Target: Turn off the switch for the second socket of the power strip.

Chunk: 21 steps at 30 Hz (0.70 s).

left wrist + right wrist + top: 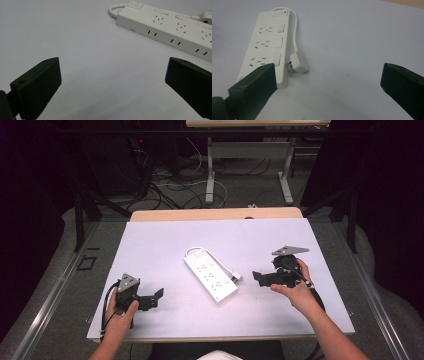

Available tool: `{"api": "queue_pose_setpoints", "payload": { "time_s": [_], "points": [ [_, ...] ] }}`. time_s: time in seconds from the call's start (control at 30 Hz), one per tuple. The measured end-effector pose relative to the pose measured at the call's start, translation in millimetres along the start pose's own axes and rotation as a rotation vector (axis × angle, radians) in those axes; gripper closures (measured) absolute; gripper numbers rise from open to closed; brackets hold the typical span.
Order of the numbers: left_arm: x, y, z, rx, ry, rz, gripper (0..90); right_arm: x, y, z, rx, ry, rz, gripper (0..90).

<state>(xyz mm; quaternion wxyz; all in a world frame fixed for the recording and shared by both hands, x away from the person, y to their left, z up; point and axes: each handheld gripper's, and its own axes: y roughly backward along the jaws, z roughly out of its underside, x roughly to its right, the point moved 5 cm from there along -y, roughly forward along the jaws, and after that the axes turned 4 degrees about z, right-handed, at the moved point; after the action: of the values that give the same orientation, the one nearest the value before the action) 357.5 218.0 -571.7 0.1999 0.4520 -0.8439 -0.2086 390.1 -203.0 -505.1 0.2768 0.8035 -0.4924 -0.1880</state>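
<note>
The power strip is moulded in smooth white plastic. Matt black plastic forms both grippers' jaws. The table is covered in matt white sheet.

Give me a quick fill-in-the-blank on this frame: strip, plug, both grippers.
1. The white plastic power strip lies on the ____ table sheet.
2. The white plug lies beside the strip, not ____ any socket.
3. Both the left gripper and the right gripper have jaws standing ____.

Missing words: white; plugged into; open
</note>
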Motion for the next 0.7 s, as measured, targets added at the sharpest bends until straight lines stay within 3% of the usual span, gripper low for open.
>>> {"api": "queue_pose_setpoints", "payload": {
  "time_s": [0.37, 0.7],
  "points": [
    [0.1, 0.0, 0.2, -0.001, -0.001, -0.001, 0.4, 21.0, 1.0, 24.1, 0.018, -0.065, 0.045, 1.0],
    [0.2, 0.2, 0.3, -0.001, -0.001, -0.004, 0.4, 39.2, -0.1, 39.8, 0.04, -0.082, 0.086, 1.3]
  ]
}}
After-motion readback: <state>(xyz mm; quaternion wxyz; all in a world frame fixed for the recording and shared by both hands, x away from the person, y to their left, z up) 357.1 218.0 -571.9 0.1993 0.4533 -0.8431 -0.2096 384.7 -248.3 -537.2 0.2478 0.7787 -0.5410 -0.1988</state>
